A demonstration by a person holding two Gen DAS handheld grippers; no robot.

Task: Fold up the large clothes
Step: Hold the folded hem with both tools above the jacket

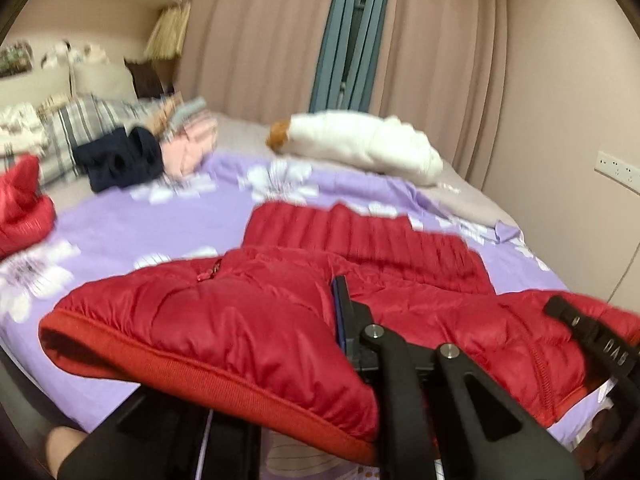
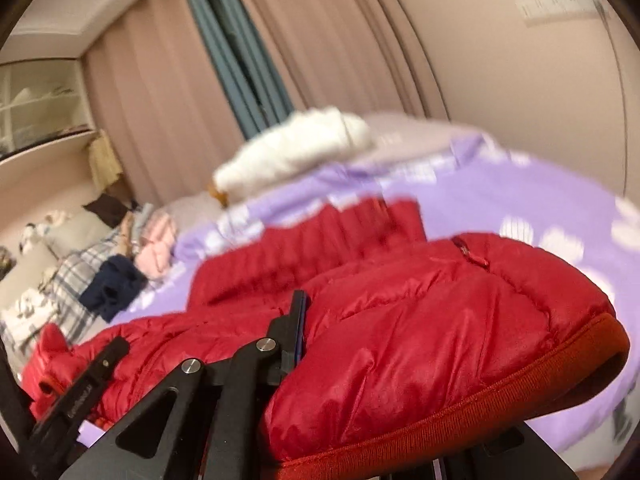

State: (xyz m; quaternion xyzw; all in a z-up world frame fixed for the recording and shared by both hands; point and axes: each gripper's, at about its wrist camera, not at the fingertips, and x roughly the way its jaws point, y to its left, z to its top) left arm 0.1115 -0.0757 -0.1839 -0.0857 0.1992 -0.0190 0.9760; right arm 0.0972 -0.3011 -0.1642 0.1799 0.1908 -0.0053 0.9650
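Bedding fills most of both views: a lilac sheet (image 1: 168,220) printed with white flowers lies over the bed, with a paler grey cover (image 1: 460,196) showing along its far edge; pink curtains (image 1: 260,40) hang behind, parted on a blue-grey window frame (image 1: 352,32), and a plain wall with a white socket plate (image 1: 618,170) stands to the right in the left wrist view; shelving (image 2: 44,96) sits high in the far corner. Across the far side of the bed lie a white padded garment (image 1: 360,144) with a brown trim at one end, a pile of pink and striped folded clothes (image 1: 188,140), a dark navy piece (image 1: 120,160) just beside it, checked pillows (image 1: 76,128) and a second red item (image 1: 24,208) at the left edge. Nearest the cameras, the red down jacket (image 1: 224,320) rests on the sheet, its ribbed hem raised towards the lenses; it blocks the view of the near part of the bed. The left gripper (image 1: 340,312) has its fingers closed on a fold of the jacket near the hem; the right gripper (image 2: 298,328) likewise pinches the jacket's fabric, and each shows as a black bar at the edge of the other's view. Both pictures are blurred.
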